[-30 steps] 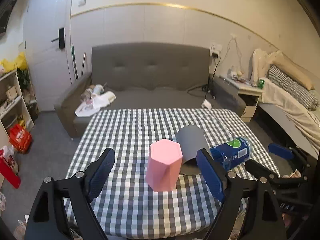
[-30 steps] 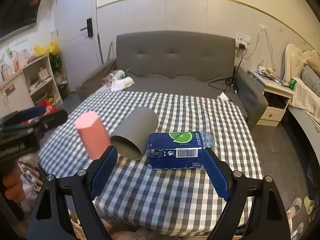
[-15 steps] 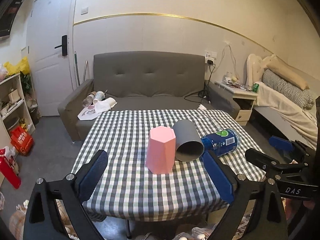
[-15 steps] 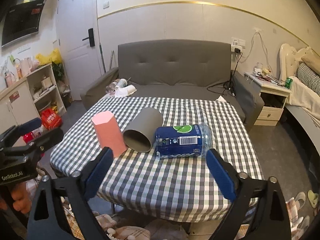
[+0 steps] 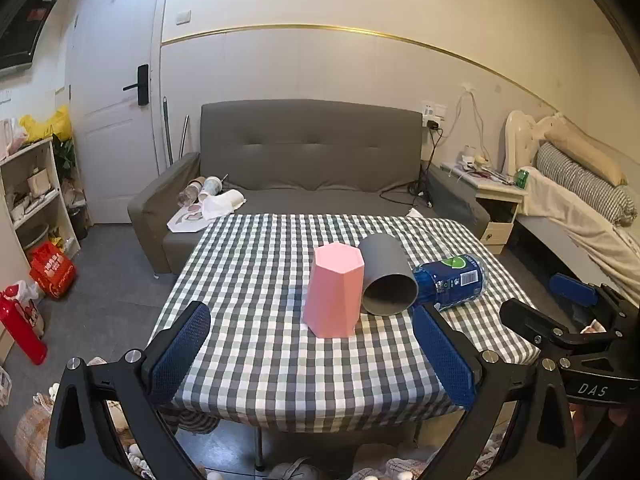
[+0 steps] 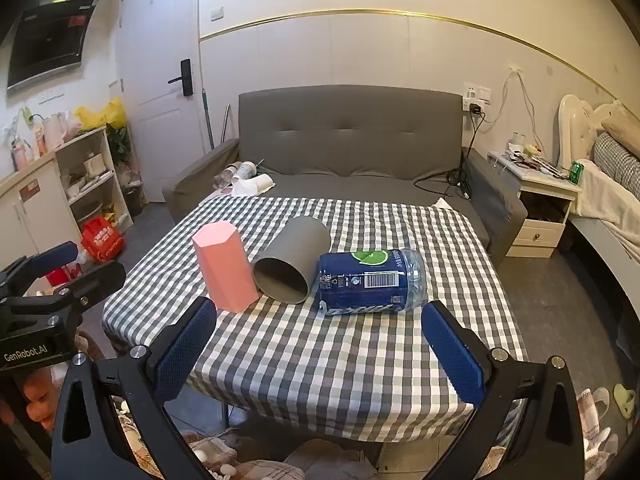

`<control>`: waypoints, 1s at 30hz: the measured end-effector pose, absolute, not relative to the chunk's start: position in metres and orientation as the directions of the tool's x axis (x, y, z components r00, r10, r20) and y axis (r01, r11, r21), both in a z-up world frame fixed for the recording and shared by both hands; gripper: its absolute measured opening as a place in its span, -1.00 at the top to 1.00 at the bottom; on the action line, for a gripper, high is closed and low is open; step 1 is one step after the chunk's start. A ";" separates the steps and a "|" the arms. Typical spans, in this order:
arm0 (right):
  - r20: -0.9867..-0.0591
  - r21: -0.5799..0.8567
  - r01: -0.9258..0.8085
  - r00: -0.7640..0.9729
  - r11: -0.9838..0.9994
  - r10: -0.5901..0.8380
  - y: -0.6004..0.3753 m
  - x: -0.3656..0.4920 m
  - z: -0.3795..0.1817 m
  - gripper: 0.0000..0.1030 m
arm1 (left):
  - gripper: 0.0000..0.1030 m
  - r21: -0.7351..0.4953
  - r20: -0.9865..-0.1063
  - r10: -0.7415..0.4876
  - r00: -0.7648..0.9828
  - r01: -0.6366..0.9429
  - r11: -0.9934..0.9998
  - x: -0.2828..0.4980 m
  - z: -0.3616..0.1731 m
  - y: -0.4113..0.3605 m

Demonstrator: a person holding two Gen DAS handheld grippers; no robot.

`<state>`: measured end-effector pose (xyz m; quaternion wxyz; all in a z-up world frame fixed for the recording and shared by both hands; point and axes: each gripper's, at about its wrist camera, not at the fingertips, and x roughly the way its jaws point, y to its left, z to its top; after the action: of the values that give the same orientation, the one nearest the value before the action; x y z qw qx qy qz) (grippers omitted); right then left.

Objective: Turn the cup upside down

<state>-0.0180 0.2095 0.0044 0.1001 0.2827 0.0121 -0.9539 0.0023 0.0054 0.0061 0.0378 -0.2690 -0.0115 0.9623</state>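
Both the left gripper (image 5: 310,354) and right gripper (image 6: 320,350) hang wide open, holding nothing, short of the table's (image 6: 320,380) edge, as the pink cup (image 5: 334,290) stands rim-down, apparently flipped.

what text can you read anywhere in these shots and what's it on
"DAS": on the right gripper body, left wrist view.
"GenRobot.AI": on the left gripper body, right wrist view.
Blue bottle: barcode and white print on the label, too small and blurred to read.
Red bag: white characters, unreadable.
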 end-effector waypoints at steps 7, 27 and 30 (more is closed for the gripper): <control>-0.548 0.034 0.197 -0.816 -0.980 -0.183 0.211 -0.019 0.004 -1.00 | -1.00 -0.041 -0.517 0.070 -0.853 -0.057 -0.998 0.003 0.006 0.003; -0.560 0.029 0.194 -0.809 -0.981 -0.177 0.211 -0.020 0.000 -1.00 | -1.00 -0.047 -0.517 0.059 -0.854 -0.040 -0.998 0.002 0.007 -0.001; -0.562 0.028 0.194 -0.808 -0.981 -0.175 0.210 -0.020 0.000 -1.00 | -1.00 -0.048 -0.518 0.059 -0.853 -0.040 -0.998 0.002 0.007 -0.001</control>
<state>-0.0204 0.2100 0.0005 0.0970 0.2939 0.0155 -0.9508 0.0019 -0.0008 0.0071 0.0256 -0.2696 -0.0178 0.9625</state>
